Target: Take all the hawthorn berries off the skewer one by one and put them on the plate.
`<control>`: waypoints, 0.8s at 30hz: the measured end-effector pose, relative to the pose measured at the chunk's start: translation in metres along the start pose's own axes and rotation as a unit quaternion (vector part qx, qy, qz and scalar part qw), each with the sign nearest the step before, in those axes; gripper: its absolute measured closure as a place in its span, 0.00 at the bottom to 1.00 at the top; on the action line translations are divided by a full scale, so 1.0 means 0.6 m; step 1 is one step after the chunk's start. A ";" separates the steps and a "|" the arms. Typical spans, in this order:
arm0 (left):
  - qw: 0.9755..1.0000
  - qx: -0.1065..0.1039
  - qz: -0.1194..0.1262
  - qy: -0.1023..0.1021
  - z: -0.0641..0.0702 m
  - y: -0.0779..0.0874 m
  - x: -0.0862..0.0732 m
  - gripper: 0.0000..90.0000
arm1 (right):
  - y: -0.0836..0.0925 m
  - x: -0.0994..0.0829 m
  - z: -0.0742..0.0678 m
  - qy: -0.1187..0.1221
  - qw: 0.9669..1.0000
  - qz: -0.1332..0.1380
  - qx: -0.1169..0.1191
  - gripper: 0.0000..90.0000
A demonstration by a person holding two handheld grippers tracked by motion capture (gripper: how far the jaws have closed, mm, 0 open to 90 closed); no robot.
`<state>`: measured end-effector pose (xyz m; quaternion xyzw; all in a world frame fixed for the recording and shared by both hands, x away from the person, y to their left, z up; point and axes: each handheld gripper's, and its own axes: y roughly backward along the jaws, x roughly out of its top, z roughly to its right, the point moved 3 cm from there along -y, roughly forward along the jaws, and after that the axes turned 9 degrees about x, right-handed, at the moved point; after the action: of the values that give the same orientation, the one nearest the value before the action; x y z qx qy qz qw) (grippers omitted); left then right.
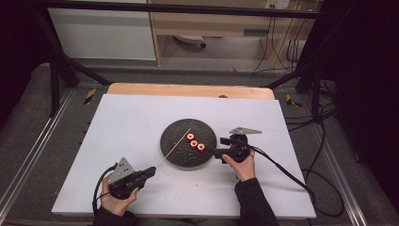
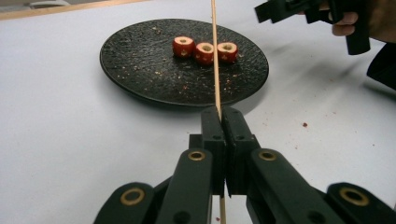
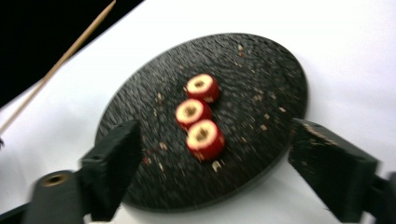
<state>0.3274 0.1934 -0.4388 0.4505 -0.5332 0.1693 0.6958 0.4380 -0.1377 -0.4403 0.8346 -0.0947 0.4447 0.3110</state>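
1. The left claw (image 2: pixel 220 114), near the desk's front edge, is clamped on a thin wooden skewer (image 2: pixel 215 56) pointing over the black plate (image 1: pixel 175 149).
2. The right claw (image 3: pixel 212 175) gapes wide beside the plate, holding nothing.
3. Three red cored pieces (image 3: pixel 197 115) sit mid-plate in a row.
4. Risk: the slender skewer may flex or slip and push the pieces aside.
5. White desk (image 1: pixel 127 122) with crumbs; cables lie on the grey floor.

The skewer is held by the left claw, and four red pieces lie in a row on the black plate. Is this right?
Not quite. The left claw does hold the skewer, but three red pieces, not four, lie in a row on the black plate. The right gripper view shows this most clearly.
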 end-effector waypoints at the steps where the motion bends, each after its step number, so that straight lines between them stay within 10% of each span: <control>1: 1.000 0.000 -0.002 0.001 0.000 0.000 0.000 0.98 | 0.006 -0.003 0.001 0.005 1.000 -0.001 -0.003 0.14; 24: 0.999 -0.006 -0.033 -0.001 0.000 -0.040 0.061 0.98 | 0.105 -0.087 0.035 0.058 0.997 -0.045 -0.034 0.01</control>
<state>0.3582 0.1715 -0.4169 0.4634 -0.5197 0.1428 0.7034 0.3944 -0.2060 -0.4632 0.7999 -0.0538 0.4742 0.3638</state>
